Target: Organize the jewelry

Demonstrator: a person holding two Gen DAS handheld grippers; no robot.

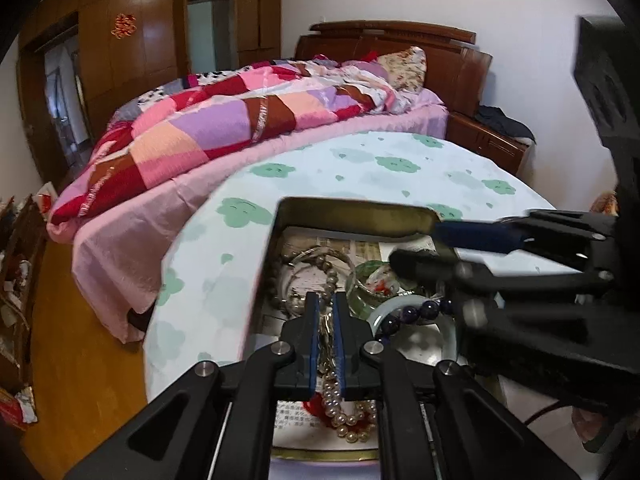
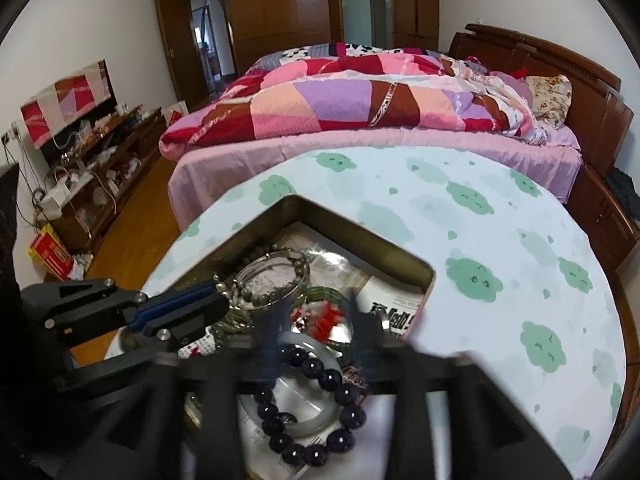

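Note:
A gold metal tin [image 1: 352,210] [image 2: 368,236] lined with newspaper holds jumbled jewelry on the round table. My left gripper [image 1: 327,312] is shut on a pearl bead strand [image 1: 334,396] that hangs between its blue pads; it also shows in the right wrist view [image 2: 218,298]. My right gripper [image 2: 314,320] is open and blurred, straddling a dark purple bead bracelet [image 2: 316,412] and a pale jade bangle [image 2: 296,396]. It also shows in the left wrist view [image 1: 416,246], over the tin's right side. A green glass bangle [image 1: 370,284] [image 2: 324,292] and a grey bead bracelet [image 2: 272,272] lie in the tin.
The table wears a pale cloth with green clouds [image 2: 500,240]. A bed with a patchwork quilt [image 2: 360,100] stands close behind it. A cluttered wooden shelf unit [image 2: 100,160] lines the left wall. Wooden wardrobes [image 1: 132,40] stand at the back.

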